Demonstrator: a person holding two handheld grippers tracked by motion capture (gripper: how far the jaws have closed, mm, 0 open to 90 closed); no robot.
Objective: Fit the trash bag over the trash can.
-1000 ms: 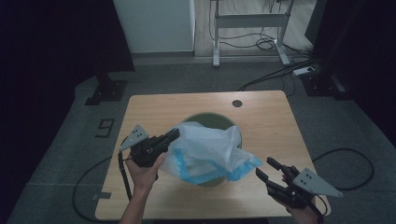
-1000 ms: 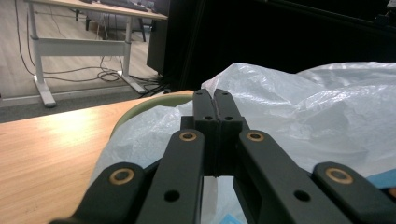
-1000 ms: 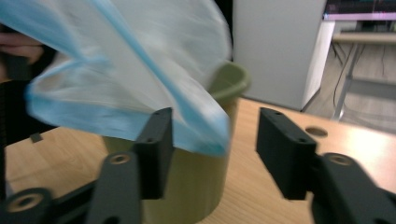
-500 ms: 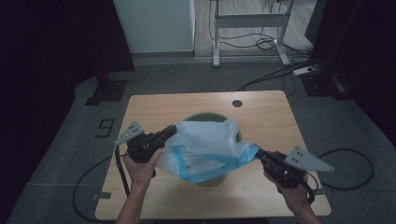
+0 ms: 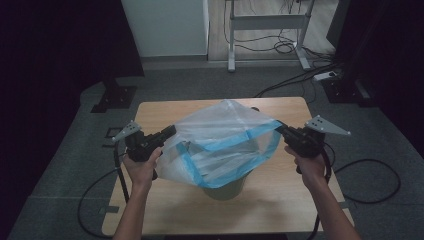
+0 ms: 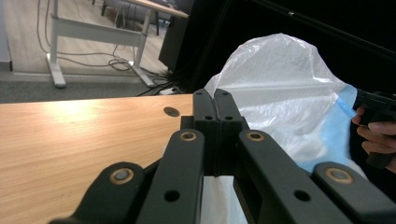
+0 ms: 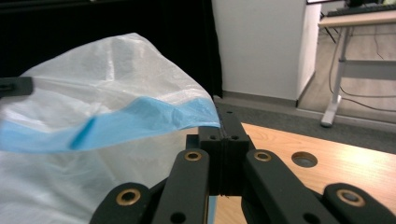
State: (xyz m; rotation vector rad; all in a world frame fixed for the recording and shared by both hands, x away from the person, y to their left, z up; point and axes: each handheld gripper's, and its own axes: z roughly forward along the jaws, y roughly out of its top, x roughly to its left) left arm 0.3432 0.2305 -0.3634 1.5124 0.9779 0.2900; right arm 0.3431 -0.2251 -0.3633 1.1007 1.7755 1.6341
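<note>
My left gripper (image 5: 170,132) is clamped on one side of the plastic bag (image 5: 225,145); my right gripper (image 5: 281,129), its jaws just closed, pinches the blue-hemmed edge opposite; the bag hangs stretched between them above the green bin (image 5: 226,190) on the table (image 5: 280,210).

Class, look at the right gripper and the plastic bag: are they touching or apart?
Touching. In the right gripper view, the right gripper has its jaws shut on the blue-banded rim of the plastic bag.
</note>
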